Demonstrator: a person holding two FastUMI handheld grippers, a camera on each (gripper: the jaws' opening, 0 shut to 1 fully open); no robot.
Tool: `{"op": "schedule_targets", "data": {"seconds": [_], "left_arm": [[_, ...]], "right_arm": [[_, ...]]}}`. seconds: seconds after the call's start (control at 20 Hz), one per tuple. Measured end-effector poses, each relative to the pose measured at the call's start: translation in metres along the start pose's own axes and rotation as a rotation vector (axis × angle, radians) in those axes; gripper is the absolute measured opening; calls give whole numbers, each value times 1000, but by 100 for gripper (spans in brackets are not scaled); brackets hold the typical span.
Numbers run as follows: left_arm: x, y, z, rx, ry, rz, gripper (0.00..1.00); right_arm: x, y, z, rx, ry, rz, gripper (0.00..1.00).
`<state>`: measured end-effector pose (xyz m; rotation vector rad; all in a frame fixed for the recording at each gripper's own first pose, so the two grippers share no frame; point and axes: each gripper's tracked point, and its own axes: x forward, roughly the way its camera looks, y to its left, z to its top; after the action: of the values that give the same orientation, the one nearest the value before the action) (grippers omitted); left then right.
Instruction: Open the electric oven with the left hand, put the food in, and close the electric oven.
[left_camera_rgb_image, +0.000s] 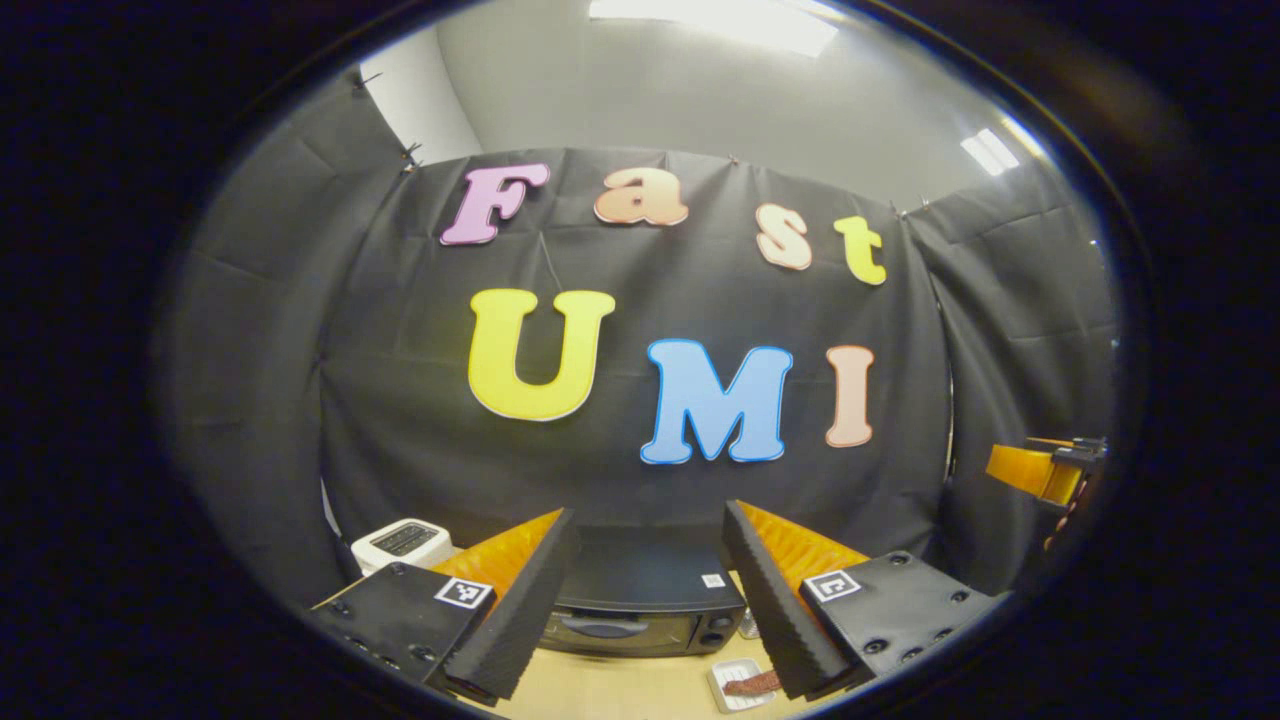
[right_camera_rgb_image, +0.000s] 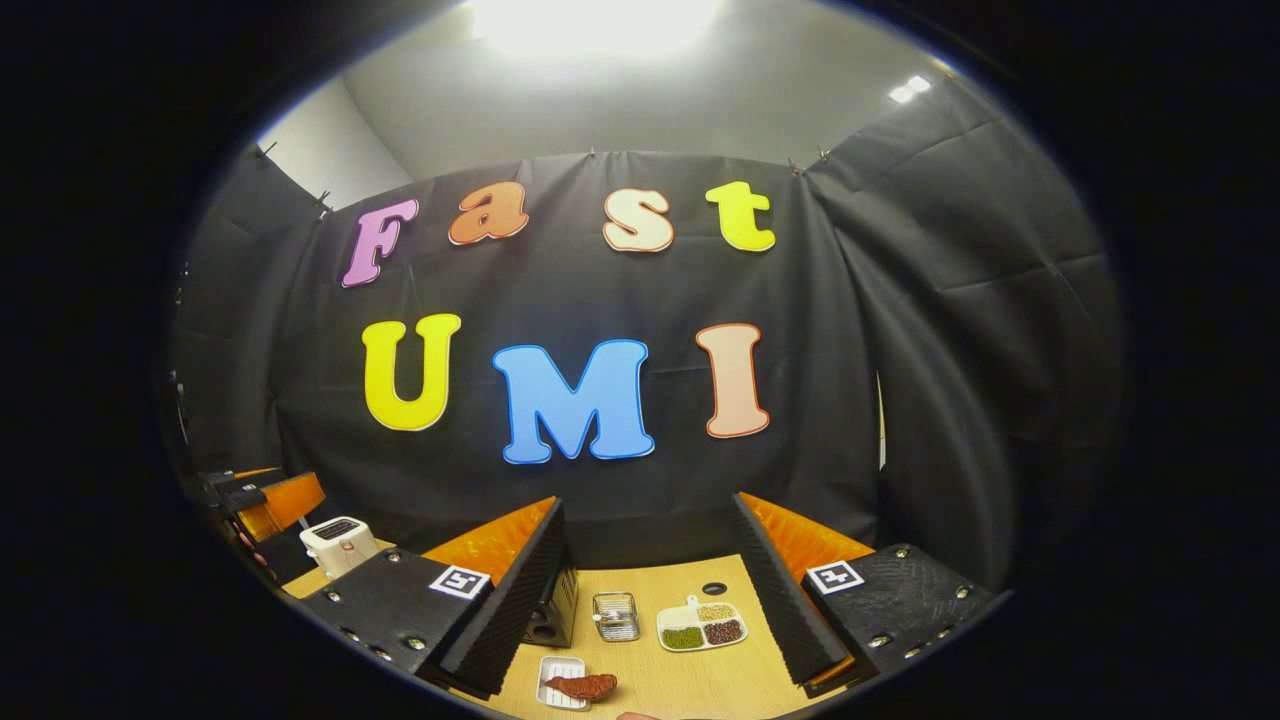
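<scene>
both tongs wide, holding nothing, above the worktop.
we risk nudging the food tray while reaching for the closed oven.

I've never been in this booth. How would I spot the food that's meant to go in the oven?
Start at the wooden table in front of the black cloth wall and find the dark electric oven. In front of it, near the table's front edge, lies a small white tray holding one reddish-brown piece of food. Its neighbour, the divided dish, holds separate heaps of green, brown and pale grains instead.
</scene>
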<state>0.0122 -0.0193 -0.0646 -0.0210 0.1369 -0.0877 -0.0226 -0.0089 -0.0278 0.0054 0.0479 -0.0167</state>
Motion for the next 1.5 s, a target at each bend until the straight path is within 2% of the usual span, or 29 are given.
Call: {"op": "schedule_targets", "data": {"seconds": [0.25,0.3,0.4,0.45,0.7,0.75,0.9,1.15,1.2,1.3,1.5], "left_arm": [[31,4,-54,36,133,-20,100],[38,6,-67,52,154,-19,92],[51,10,-88,84,189,-12,100],[59,11,-99,93,206,-14,92],[91,21,-161,75,319,-14,100],[95,23,-172,81,340,-8,98],[114,32,-201,91,391,14,100],[141,42,-244,119,480,28,98],[144,43,-250,115,492,29,100],[148,43,-257,114,500,25,98],[156,46,-269,103,518,28,100]], "right_arm": [[-2,-1,-13,-5,28,2,99],[-2,-2,-16,-8,37,1,99],[-2,-4,-22,-16,55,-5,99],[-2,-7,-25,-18,65,-11,99],[2,-16,-34,7,105,-31,99],[3,-18,-37,13,114,-37,99],[4,-22,-41,36,136,-49,99],[0,-35,-44,38,147,-90,100],[-1,-38,-44,36,147,-101,99],[-4,-45,-43,34,147,-122,100],[-10,-51,-45,28,153,-151,99]]}}
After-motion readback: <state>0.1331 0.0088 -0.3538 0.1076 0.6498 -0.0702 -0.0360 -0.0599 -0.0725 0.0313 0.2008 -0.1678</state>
